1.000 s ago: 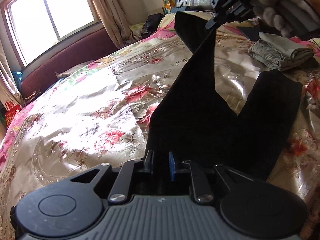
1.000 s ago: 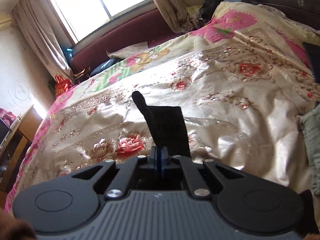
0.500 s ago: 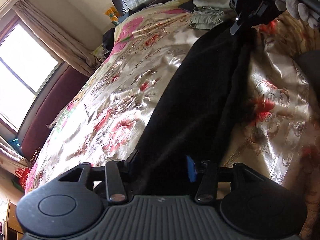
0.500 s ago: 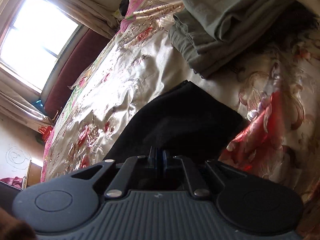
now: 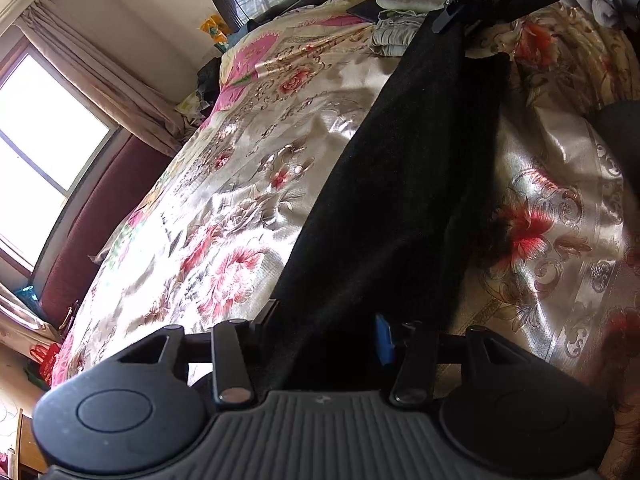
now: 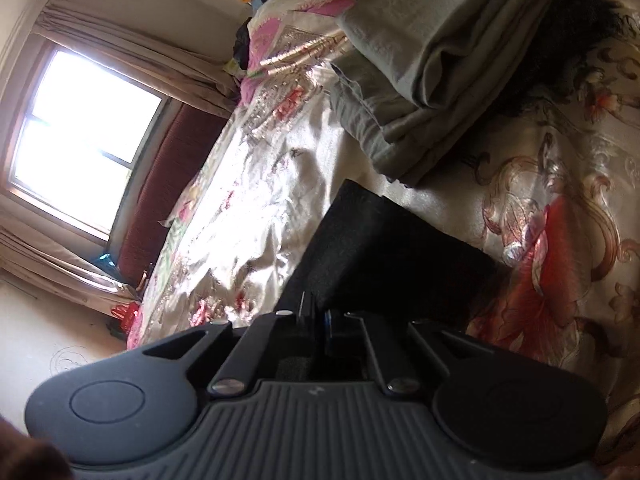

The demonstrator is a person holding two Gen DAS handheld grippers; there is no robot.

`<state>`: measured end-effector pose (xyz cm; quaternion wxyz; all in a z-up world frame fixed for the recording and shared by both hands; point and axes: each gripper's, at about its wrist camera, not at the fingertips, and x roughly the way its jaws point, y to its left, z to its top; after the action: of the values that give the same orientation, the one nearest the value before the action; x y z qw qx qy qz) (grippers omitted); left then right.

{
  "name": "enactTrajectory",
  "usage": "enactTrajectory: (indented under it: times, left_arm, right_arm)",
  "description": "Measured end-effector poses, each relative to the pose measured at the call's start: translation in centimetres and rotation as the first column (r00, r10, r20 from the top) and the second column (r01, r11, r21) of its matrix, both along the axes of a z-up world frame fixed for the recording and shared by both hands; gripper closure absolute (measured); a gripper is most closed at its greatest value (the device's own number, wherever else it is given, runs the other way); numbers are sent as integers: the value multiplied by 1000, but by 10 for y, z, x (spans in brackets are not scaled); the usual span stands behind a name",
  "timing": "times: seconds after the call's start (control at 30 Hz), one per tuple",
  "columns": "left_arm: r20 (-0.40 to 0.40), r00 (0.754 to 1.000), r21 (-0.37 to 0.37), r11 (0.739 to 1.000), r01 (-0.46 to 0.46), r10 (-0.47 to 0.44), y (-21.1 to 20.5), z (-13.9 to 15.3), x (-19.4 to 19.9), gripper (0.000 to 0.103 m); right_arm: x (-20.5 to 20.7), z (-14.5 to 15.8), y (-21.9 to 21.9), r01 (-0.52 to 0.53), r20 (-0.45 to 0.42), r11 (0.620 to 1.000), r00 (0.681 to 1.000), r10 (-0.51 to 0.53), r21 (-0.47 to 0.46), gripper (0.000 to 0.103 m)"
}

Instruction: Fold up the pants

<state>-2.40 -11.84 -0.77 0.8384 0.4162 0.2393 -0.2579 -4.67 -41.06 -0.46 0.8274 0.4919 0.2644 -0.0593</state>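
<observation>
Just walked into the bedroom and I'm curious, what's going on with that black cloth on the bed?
A person is folding black pants on a floral bedspread. The pants lie stretched in a long strip. The right hand-held gripper is shut on one end; the left hand-held gripper sits open around the other end. A stack of folded grey clothes rests just beyond the pants.

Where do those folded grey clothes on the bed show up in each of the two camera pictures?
Left wrist view: the folded grey clothes lie small near the top, right of centre, beside the far end of the black pants.
Right wrist view: the folded grey clothes fill the upper right, close and large.
Shared landmark: the bright window at the left.
</observation>
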Motion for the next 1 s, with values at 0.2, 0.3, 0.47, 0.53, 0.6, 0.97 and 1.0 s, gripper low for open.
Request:
enactTrajectory:
  times: [0.2, 0.3, 0.47, 0.53, 0.6, 0.97, 1.0]
  left_arm:
    - [-10, 1000, 20, 999, 29, -29, 0, -7, -8, 40]
    - [-7, 1000, 21, 999, 30, -30, 0, -10, -13, 41]
    - [-20, 999, 10, 1000, 27, -27, 2, -8, -10, 41]
    - [-21, 1000, 8, 1000, 24, -23, 1, -8, -8, 41]
    - [-19, 1000, 9, 1000, 21, -21, 0, -9, -9, 41]
    - [-22, 1000, 10, 1000, 14, -14, -1, -7, -9, 41]
    - [-21, 1000, 9, 1000, 13, -13, 0, -7, -9, 41]
  right_arm:
    - [-6, -3, -5, -13, -55, 999, 998, 10, -48, 96]
    - [-14, -35, -11, 24, -138, 998, 990, -16, 57, 92]
    - [-33, -34, -13, 63, -127, 995, 991, -53, 80, 88]
    - [-37, -36, -13, 63, -134, 994, 990, -51, 85, 86]
    - [-35, -43, -15, 69, -139, 991, 989, -53, 114, 84]
    - [-12, -59, -9, 99, -81, 972, 993, -83, 213, 67]
    - [-15, -59, -8, 94, -59, 965, 995, -82, 245, 67]
